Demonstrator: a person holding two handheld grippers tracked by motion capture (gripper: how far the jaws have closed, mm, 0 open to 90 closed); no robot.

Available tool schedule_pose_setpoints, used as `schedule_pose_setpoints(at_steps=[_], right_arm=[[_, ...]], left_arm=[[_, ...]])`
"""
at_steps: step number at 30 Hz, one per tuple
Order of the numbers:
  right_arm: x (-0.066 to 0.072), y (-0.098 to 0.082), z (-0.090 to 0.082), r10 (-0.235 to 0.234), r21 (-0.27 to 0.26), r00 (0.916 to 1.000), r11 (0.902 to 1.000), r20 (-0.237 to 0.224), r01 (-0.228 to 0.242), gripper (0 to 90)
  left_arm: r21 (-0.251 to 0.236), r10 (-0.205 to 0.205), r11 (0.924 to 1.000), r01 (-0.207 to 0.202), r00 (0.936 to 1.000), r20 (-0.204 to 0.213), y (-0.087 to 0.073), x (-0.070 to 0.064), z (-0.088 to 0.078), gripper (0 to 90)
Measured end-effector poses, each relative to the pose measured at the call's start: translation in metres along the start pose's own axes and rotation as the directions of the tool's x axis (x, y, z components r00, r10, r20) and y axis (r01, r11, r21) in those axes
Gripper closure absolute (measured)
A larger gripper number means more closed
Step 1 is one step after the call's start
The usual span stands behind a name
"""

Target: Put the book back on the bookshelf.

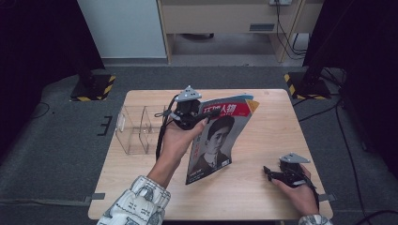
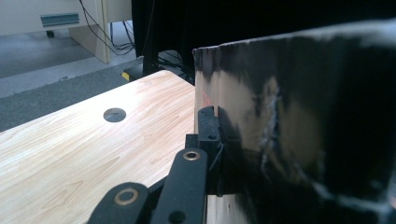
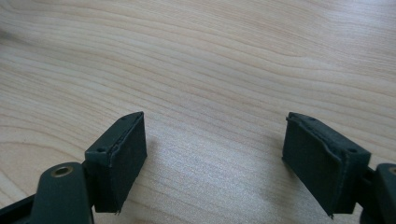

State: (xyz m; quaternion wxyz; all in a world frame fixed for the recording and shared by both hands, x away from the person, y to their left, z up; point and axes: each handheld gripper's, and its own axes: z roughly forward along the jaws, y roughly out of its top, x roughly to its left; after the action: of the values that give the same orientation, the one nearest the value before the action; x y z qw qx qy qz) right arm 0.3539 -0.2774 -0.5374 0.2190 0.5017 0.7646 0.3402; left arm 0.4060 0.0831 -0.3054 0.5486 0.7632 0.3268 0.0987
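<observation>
1. At about nine o'clock on the tabletop (image 1: 263, 187) stands a clear plastic holder (image 1: 136, 129) with open compartments; I see nothing inside them.
2. Just right of it, toward the centre, my left hand (image 1: 176, 140) carries my left claw (image 1: 199, 116). Its jaws are clamped tight on the upper left edge of a magazine (image 1: 216, 140), holding it raised and tilted, its lower corner near the tabletop at about six o'clock.
3. The magazine's cover shows a portrait under a red band with white characters; it spans the middle of the tabletop, apart from the holder.
4. In the left gripper view the magazine (image 2: 299, 121) fills the right side as a dark glossy sheet, with one pad (image 2: 208, 126) pressed flat against it and a round hole (image 2: 115, 114) in the wood at ten o'clock.
5. At about four o'clock my right hand (image 1: 302, 192) rests low with my right claw (image 1: 274, 174), well apart from the magazine. Its jaws stand wide apart with bare tabletop (image 3: 210, 70) between the pads (image 3: 123, 158), gripping nothing.
</observation>
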Motion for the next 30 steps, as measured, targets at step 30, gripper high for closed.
schedule_pose_setpoints(at_steps=[30], right_arm=[[0.001,0.000,0.000,-0.001,0.001,1.0000,1.0000,0.000,0.001,21.7]], left_arm=[[-0.019,-0.016,0.9997,0.015,0.9998,-0.012,-0.028,0.018,-0.059,86.4]])
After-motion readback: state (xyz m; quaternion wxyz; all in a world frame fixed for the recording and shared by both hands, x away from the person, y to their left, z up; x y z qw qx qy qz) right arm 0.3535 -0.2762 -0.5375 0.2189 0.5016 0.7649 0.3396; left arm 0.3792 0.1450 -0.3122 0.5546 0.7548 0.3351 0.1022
